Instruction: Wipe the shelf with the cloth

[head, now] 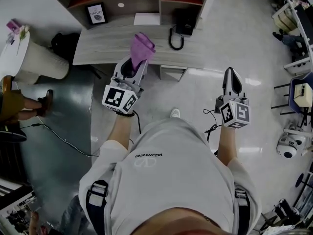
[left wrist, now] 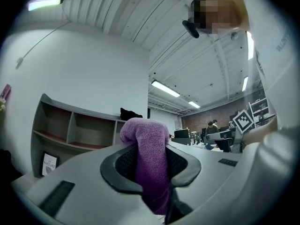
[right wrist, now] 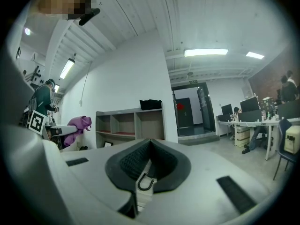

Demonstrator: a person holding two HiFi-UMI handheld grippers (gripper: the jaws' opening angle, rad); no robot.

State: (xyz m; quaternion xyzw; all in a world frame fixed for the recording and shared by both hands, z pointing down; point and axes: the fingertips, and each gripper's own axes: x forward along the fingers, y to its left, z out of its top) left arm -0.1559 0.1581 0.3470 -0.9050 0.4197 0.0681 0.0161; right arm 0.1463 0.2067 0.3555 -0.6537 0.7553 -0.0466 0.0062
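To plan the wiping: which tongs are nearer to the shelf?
Left. The left tongs, shut on the purple cloth, reach the front edge of the shelf in the head view; the right tongs are farther back.

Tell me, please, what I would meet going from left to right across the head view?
Framed picture → purple cloth → black object → right tool.

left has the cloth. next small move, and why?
Probably lower the left hand-held gripper until the purple cloth meets the shelf top. Its jaws are shut on the cloth, which pokes past the tips above that grey surface and looks clear of it. The right hand-held gripper is shut, empty, off to the side.
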